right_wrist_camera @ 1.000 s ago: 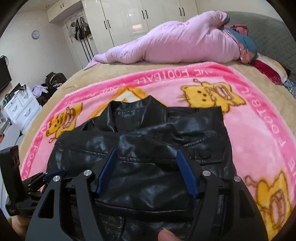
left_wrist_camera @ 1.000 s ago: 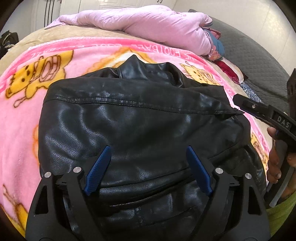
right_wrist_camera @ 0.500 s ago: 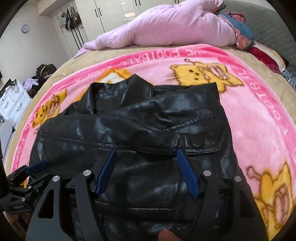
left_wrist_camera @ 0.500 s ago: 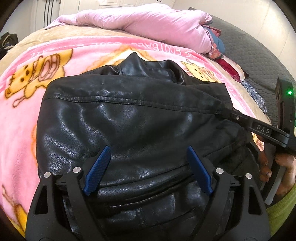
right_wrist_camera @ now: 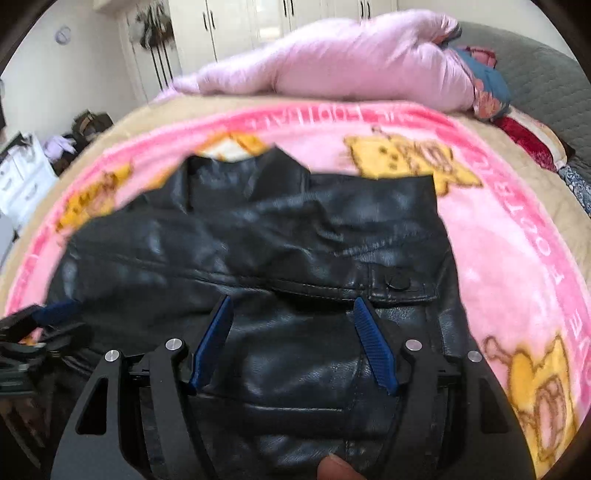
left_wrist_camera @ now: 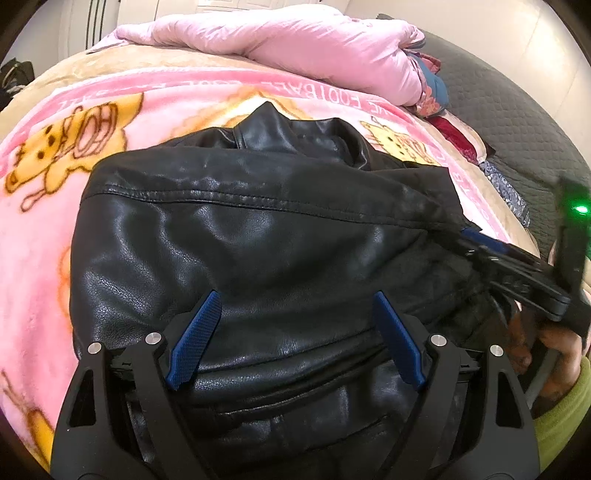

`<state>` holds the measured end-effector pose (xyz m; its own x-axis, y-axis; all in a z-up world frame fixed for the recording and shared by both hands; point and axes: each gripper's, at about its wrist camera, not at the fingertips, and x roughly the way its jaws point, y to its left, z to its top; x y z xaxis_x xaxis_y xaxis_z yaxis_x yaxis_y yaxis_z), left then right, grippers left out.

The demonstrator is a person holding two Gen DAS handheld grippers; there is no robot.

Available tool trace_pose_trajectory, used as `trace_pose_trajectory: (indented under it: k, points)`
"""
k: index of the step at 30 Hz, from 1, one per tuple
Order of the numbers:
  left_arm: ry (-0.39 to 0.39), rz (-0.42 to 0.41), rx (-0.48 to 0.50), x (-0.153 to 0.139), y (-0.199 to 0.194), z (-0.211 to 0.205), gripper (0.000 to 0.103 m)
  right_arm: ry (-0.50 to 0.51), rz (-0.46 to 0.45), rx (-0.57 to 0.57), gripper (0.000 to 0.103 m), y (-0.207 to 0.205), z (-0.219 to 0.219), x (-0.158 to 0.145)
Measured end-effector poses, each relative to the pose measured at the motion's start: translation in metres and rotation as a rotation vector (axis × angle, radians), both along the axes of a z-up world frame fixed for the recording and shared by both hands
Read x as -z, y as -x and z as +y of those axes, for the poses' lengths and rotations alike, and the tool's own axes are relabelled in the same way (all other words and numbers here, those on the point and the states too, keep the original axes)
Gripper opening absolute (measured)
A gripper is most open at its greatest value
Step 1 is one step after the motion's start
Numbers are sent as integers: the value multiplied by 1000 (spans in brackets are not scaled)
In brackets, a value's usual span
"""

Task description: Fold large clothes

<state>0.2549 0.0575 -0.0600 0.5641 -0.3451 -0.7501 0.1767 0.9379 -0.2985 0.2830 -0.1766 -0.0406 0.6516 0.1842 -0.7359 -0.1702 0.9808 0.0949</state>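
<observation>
Black leather jacket (left_wrist_camera: 258, 258) lies folded on the pink blanket (left_wrist_camera: 55, 229). Left gripper (left_wrist_camera: 295, 339) and right gripper (right_wrist_camera: 293, 343) hover above jacket — both spread wide, grasping nothing.

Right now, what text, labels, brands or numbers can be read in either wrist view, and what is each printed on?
"FOOTBALL", upside down, on the pink blanket border beyond the black leather jacket.
More lettering down the blanket's right border: "FOOT" reads, the rest is too blurred.
Wall clock: numerals too small.
Right gripper: no marking legible.
</observation>
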Motion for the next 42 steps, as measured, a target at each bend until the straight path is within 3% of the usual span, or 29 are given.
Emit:
trace_pose_trajectory:
  k: [8, 11, 15, 20, 28, 31, 39, 42]
  points:
    - [-80, -16, -44, -14, 11, 4, 81, -45, 9, -36, 66, 30, -9, -6]
    - [-92, -17, -62, -14, 16, 10, 81, -11, 6, -50, 66, 41, -7, -2]
    - [-134, -8, -59, -4, 17, 8, 81, 28, 76, -13, 66, 39, -11, 18]
    - [-180, -19, -43, 5, 17, 1, 85, -62, 112, 13, 66, 34, -23, 29]
    - [-137, -31, -51, -12, 27, 3, 86, -189, 75, 41, 67, 51, -40, 6]
    - [-133, -43, -50, -19, 32, 1, 91, -199, 63, 44, 73, 57, -43, -2]
    - [-119, -99, -47, -45, 48, -6, 93, -209, 1, 25, 92, 83, -41, -25]
    - [-115, -112, -51, -52, 53, -8, 93, -205, -30, 18, 94, 94, -40, -35]
